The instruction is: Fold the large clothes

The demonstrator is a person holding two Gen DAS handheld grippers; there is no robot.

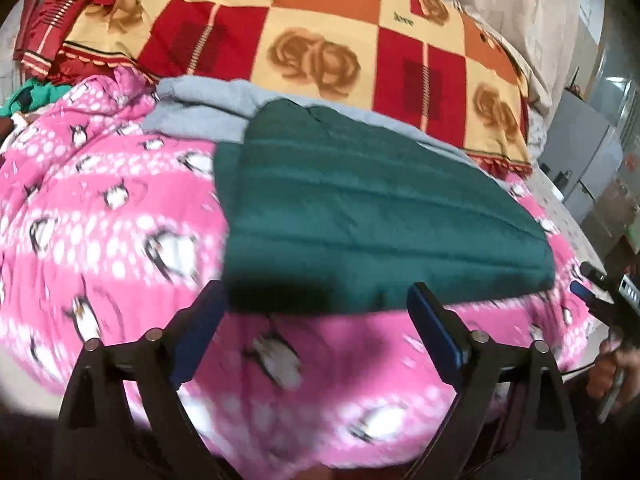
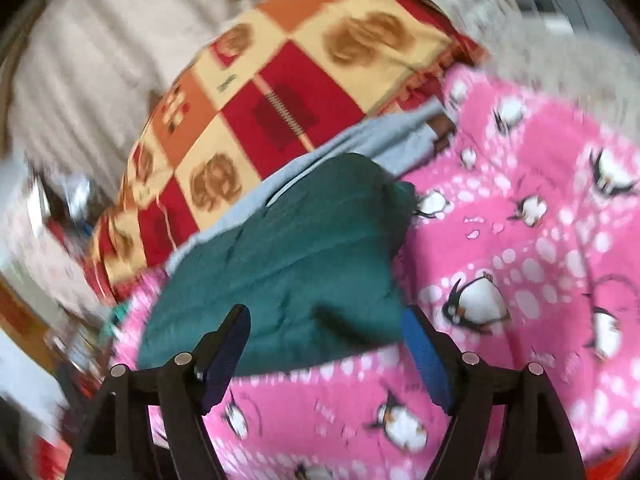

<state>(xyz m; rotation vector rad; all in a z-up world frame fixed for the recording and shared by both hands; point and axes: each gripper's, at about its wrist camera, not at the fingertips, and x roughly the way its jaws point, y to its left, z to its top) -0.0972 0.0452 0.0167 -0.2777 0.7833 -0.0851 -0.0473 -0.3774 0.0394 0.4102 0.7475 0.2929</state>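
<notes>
1. Green folded garment (image 1: 360,216) lies flat on the pink penguin blanket (image 1: 100,220), long axis running alongside the checked pillow (image 1: 320,40) behind it (grey cloth (image 1: 192,108) between them).
2. Left gripper (image 1: 316,312) fingers wide, empty, at the garment's near edge.
3. Right gripper (image 2: 324,336) fingers wide, gripping nothing.

The left gripper (image 1: 316,304) fills the bottom of its frame, jaws wide apart and empty. The right gripper (image 2: 326,328) does likewise, angled downward.
</notes>
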